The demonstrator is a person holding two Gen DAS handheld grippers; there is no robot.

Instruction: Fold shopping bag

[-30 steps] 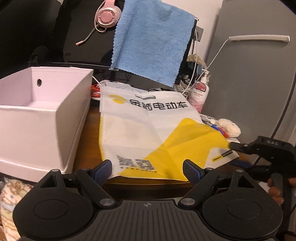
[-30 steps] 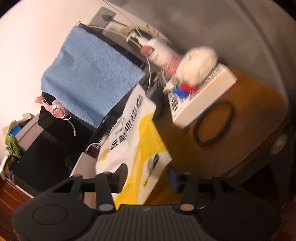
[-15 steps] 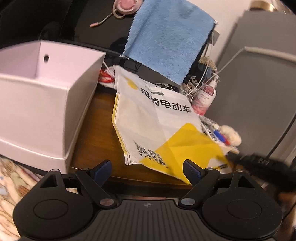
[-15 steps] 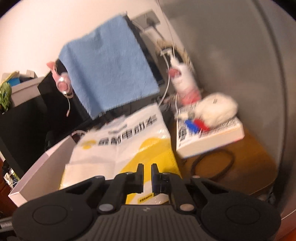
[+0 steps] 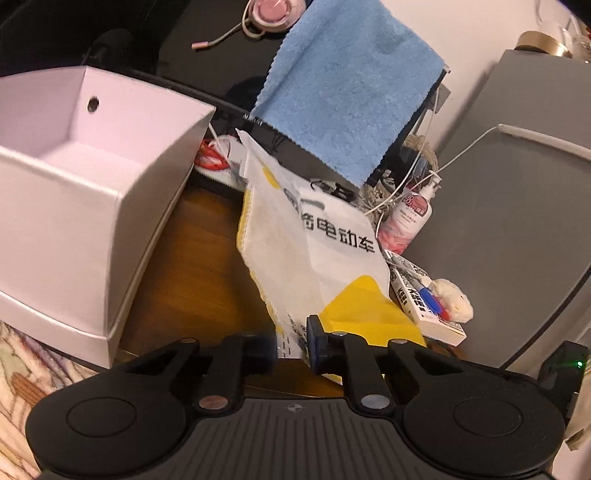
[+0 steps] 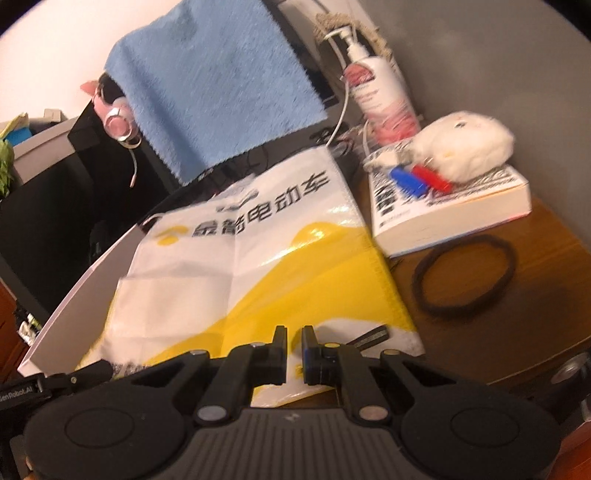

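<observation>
- Shopping bag (image 5: 325, 258), white and yellow with black Chinese lettering, is pinched at its near edge by both grippers and rises from the wooden desk (image 5: 199, 280)
- Left gripper (image 5: 293, 345) has its fingers drawn in around the bag's near corner, where a printed code shows; the fabric sits between the pads
- Right gripper (image 6: 293, 352) has its fingers nearly together on the bag's (image 6: 258, 266) yellow near edge, with a thin gap between the tips where the fabric passes
- In the left wrist view the bag is bunched and lifted into a narrow, tilted shape; in the right wrist view its printed face spreads wide and creased
- Just right of the bag lies a thick book (image 6: 454, 210) carrying a white plush toy (image 6: 465, 144) and red and blue markers (image 6: 421, 181); a dark hair tie (image 6: 465, 280) lies on the desk near it
- To the bag's left stands a white open box (image 5: 85, 206)
- Behind hang a blue towel (image 5: 347, 88), a pink headset (image 5: 273, 11) and a pump bottle (image 5: 410, 218)
</observation>
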